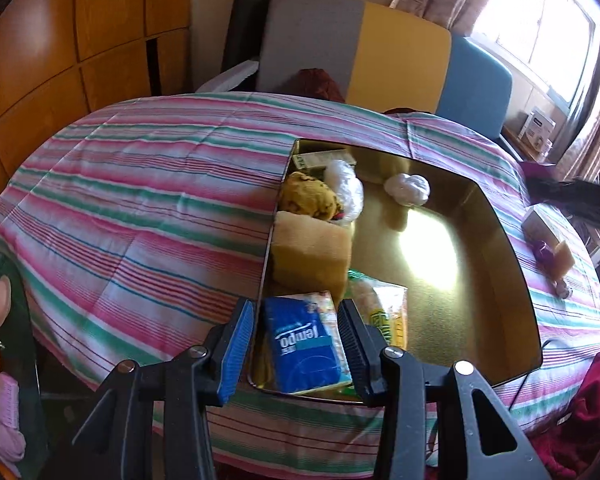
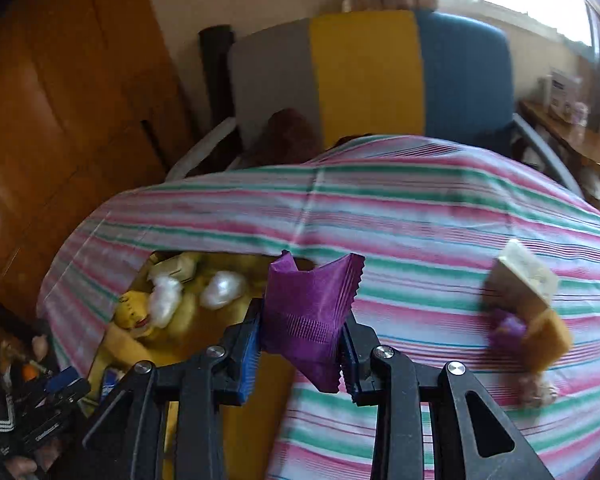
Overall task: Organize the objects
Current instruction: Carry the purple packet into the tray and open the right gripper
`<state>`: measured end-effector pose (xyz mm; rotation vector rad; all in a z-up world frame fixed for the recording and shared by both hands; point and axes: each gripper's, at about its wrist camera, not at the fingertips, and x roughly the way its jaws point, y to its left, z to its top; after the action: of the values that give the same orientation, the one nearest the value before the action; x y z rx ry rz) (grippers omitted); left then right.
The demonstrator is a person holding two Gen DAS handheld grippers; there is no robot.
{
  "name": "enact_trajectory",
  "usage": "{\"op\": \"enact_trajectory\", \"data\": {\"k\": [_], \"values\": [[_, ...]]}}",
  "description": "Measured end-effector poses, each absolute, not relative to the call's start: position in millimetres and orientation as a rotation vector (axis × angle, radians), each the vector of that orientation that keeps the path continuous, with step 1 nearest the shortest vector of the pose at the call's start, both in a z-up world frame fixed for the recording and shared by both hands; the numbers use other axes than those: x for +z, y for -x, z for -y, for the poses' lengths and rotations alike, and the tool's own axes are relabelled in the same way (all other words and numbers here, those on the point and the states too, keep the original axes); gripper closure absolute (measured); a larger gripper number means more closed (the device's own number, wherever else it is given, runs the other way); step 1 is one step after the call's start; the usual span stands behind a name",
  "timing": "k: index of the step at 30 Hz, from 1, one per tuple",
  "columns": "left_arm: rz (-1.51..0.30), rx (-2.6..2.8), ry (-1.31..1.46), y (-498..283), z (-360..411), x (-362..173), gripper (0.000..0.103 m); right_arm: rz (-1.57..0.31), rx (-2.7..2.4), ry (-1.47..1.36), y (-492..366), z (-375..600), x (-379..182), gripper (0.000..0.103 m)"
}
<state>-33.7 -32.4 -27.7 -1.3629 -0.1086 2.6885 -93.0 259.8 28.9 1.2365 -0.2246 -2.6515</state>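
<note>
1. My right gripper is clamped on a purple packet, low centre of its view.
2. My left gripper is narrow and empty above the blue tissue pack in the gold tray.

Daylight floods in from the window at the upper right of both views, where the panes are blown out to near white. In the left wrist view that light strikes the gold tray and throws a bright glare patch across its floor, while the tray's near wall stays darker. The wooden cabinet on the left sits in warm, dimmer light. Both pictures bulge strongly, bending the striped tablecloth into a dome, with dark corners. The right wrist view is smeared by motion blur, worst on the small items at right.
</note>
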Motion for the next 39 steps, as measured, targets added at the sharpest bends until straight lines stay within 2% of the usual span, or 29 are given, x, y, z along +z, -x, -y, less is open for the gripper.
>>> {"op": "enact_trajectory", "data": {"k": [11, 14, 16, 20, 27, 32, 39], "values": [[0.146, 2.664, 1.411, 36, 42, -41, 0.059, 0.21, -2.262, -1.46, 143, -128, -75, 0.067], [0.148, 2.662, 1.415, 35, 43, -43, 0.059, 0.208, -2.247, -1.456, 141, -119, -84, 0.061], [0.15, 2.662, 1.413, 35, 43, -43, 0.059, 0.201, -2.271, -1.444, 138, -120, -84, 0.051], [0.146, 2.663, 1.408, 35, 42, -42, 0.059, 0.215, -2.292, -1.427, 133, -129, -74, 0.05], [0.1, 2.679, 1.36, 32, 34, -30, 0.059, 0.237, -2.357, -1.376, 120, -156, -45, 0.039], [0.06, 2.671, 1.331, 28, 24, -23, 0.059, 0.237, -2.43, -1.339, 104, -183, -29, 0.035], [0.005, 2.665, 1.296, 23, 11, -15, 0.059, 0.157, -2.542, -1.329, 81, -210, -22, 0.03]]}}
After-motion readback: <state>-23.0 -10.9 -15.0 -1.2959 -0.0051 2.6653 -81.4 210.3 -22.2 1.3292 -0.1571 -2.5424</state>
